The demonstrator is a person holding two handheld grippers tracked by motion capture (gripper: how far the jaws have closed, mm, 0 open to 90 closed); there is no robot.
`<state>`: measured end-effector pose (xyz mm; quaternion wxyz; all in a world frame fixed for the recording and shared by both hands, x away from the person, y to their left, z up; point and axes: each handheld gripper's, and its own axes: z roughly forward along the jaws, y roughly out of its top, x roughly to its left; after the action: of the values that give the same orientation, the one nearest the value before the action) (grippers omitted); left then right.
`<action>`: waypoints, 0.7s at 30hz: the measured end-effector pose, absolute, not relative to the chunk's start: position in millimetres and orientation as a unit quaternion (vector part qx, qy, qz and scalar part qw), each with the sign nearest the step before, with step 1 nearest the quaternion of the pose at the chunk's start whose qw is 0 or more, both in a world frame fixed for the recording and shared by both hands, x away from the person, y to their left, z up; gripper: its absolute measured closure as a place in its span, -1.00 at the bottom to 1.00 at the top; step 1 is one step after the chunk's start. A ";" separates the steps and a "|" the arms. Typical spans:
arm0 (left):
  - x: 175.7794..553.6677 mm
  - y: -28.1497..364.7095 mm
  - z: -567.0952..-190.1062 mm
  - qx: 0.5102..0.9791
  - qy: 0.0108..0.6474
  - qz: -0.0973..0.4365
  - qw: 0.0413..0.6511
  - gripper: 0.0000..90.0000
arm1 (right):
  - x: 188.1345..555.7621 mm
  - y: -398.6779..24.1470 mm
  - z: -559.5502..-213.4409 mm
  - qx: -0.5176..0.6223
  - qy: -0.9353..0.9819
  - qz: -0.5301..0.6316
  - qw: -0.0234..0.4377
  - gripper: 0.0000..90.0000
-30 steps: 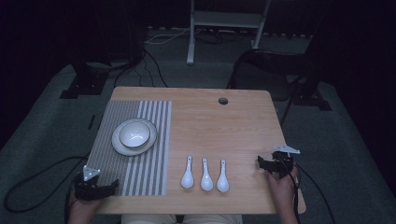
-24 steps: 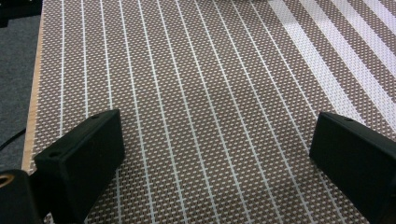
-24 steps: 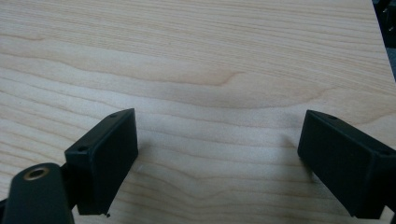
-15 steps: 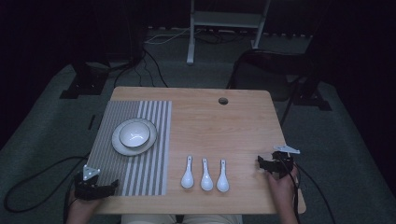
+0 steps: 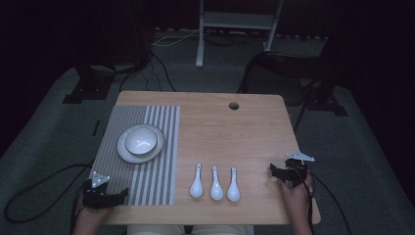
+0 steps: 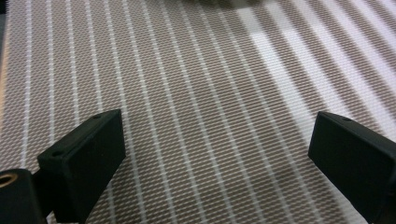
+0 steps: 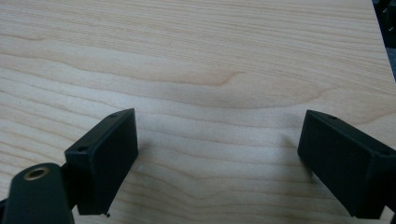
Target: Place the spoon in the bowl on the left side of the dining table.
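Three white ceramic spoons (image 5: pixel 214 183) lie side by side near the front middle of the wooden table (image 5: pixel 235 132). A white bowl (image 5: pixel 140 141) sits on a plate (image 5: pixel 128 155) on a striped placemat (image 5: pixel 122 122) at the left. My left gripper (image 5: pixel 120 195) rests open over the placemat's front left corner; its jaws stand wide apart over the striped weave (image 6: pixel 210 116) with nothing between them. At the table's right front my right gripper (image 5: pixel 272 171) is open over bare wood (image 7: pixel 210 93), to the right of the spoons, holding nothing.
A round cable hole (image 5: pixel 234 105) is in the table's far edge. A dark chair (image 5: pixel 288 63) and a white stand (image 5: pixel 235 24) are behind the table. Cables (image 5: pixel 44 181) trail on the grey floor at the left.
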<state>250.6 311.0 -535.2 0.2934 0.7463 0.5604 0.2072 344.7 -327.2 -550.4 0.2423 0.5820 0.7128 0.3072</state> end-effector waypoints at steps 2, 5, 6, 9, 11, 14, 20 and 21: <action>251.3 309.5 -533.5 0.747 0.559 0.206 0.295 -0.91 | 344.7 -327.2 -550.4 0.582 0.713 0.307 0.242 -0.75; 251.7 307.6 -532.0 0.746 0.558 0.207 0.297 -0.91 | 344.7 -327.2 -550.4 0.582 0.713 0.307 0.242 -0.75; 252.3 304.0 -529.1 0.749 0.553 0.202 0.302 -0.91 | 344.7 -327.2 -550.4 0.582 0.713 0.307 0.242 -0.75; 252.7 300.1 -526.6 0.754 0.547 0.203 0.301 -0.91 | 344.7 -327.2 -550.4 0.582 0.713 0.307 0.242 -0.75; 254.3 292.2 -523.9 0.764 0.535 0.201 0.299 -0.91 | 344.7 -327.2 -550.4 0.582 0.713 0.307 0.242 -0.75; 256.2 284.7 -521.7 0.771 0.525 0.201 0.299 -0.91 | 344.7 -327.2 -550.4 0.582 0.713 0.307 0.242 -0.75; 258.3 274.0 -515.6 0.775 0.512 0.199 0.313 -0.91 | 344.7 -327.2 -550.4 0.582 0.713 0.307 0.242 -0.75; 258.7 271.2 -513.7 0.777 0.508 0.200 0.314 -0.91 | 344.7 -327.2 -550.4 0.582 0.713 0.307 0.242 -0.75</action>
<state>258.7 271.2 -513.7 0.3136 0.7771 0.5077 0.2002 344.7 -327.2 -550.4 0.2422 0.5820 0.7128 0.3073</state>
